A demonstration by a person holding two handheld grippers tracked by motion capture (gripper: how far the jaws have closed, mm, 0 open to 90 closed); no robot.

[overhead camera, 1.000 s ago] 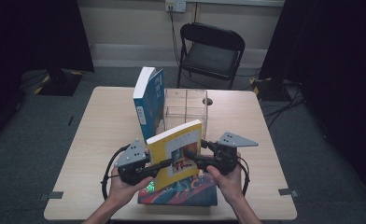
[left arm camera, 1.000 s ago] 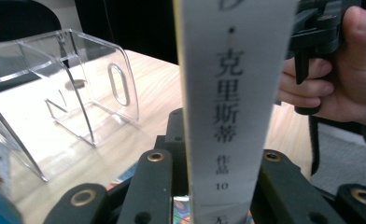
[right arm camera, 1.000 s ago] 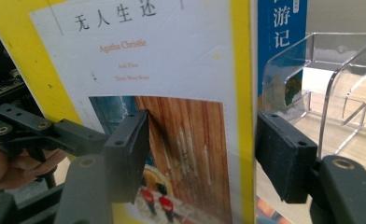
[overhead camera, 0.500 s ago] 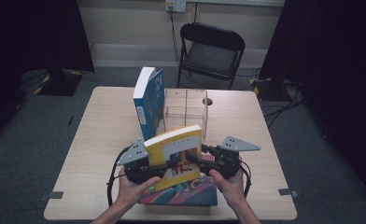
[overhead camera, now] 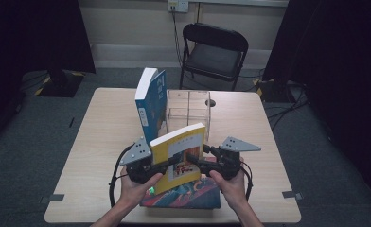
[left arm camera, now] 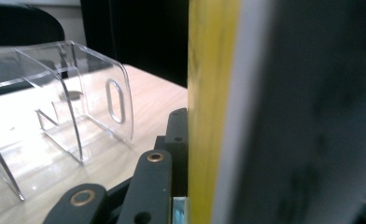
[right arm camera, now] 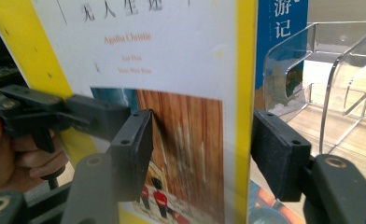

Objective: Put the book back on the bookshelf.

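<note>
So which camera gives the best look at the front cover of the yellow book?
The right gripper view: the yellow book faces the lens, with its title, author line and cover picture legible. The high view shows the whole book held upright, its cover small. The left gripper view gives just a blurred yellow strip of it.

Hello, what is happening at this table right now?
A person holds a yellow book upright between two hand-held grippers. The left gripper is shut on the book's spine side. The right gripper has its jaws on either side of the other edge, though a firm pinch is not clear. A colourful book lies flat below, and a blue book stands beside a clear rack.
</note>
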